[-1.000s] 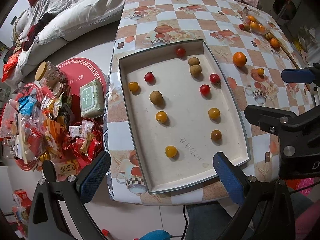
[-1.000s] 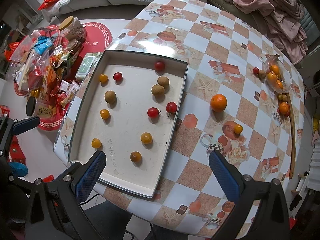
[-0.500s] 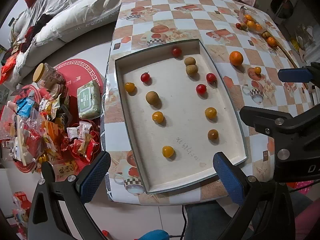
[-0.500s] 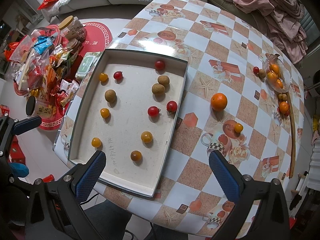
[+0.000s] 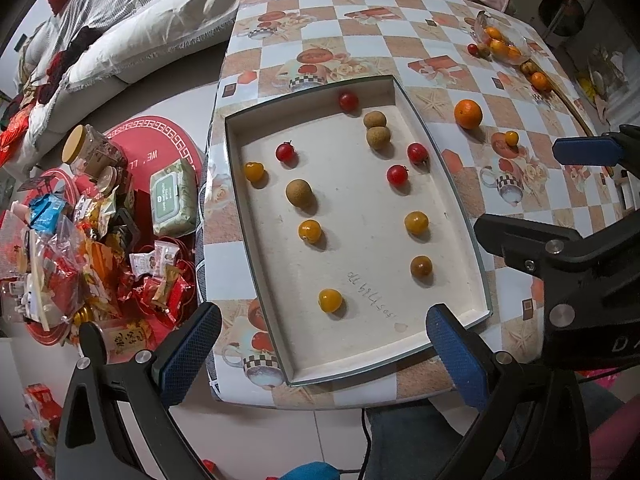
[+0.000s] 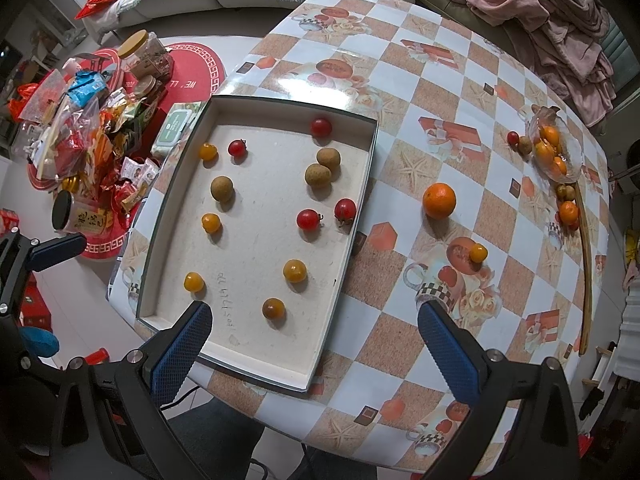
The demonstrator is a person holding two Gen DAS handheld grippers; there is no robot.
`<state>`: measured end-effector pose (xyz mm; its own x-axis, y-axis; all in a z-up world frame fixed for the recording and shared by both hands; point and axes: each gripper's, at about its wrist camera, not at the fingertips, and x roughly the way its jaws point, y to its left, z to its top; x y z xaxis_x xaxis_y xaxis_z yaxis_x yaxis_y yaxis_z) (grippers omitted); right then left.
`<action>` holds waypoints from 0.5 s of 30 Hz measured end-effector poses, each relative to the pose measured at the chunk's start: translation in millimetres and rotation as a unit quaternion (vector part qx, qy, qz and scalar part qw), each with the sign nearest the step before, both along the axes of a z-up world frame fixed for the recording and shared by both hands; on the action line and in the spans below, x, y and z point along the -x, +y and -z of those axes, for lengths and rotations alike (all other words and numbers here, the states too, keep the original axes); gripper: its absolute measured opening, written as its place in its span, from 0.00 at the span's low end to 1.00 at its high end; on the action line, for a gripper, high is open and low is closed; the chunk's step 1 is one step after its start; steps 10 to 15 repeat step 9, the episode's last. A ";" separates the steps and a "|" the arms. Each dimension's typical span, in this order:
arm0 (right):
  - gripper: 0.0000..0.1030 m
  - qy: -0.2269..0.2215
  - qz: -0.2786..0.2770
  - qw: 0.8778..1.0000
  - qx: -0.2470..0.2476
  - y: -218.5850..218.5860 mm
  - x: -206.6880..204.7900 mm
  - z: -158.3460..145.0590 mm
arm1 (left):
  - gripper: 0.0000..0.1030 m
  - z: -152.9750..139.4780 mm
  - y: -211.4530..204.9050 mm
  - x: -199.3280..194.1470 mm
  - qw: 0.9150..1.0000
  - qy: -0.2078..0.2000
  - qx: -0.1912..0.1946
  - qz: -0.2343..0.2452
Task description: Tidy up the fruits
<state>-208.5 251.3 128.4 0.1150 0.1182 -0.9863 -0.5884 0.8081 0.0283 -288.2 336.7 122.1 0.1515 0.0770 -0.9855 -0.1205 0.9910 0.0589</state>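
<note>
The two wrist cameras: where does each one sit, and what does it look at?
Left wrist: above the table's near edge, facing the tray; open left claw below, right claw at right.
Right wrist: further right, facing tray and big orange; open right claw below, left claw's pad at left.
Shared: tray, fruits, orange.

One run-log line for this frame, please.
left gripper: open, empty | right gripper: open, empty | shallow white rectangular tray: scattered small fruits | large orange: on table

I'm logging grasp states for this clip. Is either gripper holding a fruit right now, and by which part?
Nothing is held. The left gripper and right gripper are both open and empty above the tray of fruit.
</note>
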 end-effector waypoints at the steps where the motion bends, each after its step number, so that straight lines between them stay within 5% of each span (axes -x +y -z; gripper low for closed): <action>1: 1.00 0.000 0.000 1.000 0.000 0.0 0.2 0.0 | 1.00 0.3 -0.2 0.0 1.000 0.001 0.001 -0.001; 15: 1.00 0.001 0.000 1.000 0.000 -0.2 0.9 -0.2 | 1.00 -1.5 1.1 3.3 1.000 -0.011 0.009 -0.005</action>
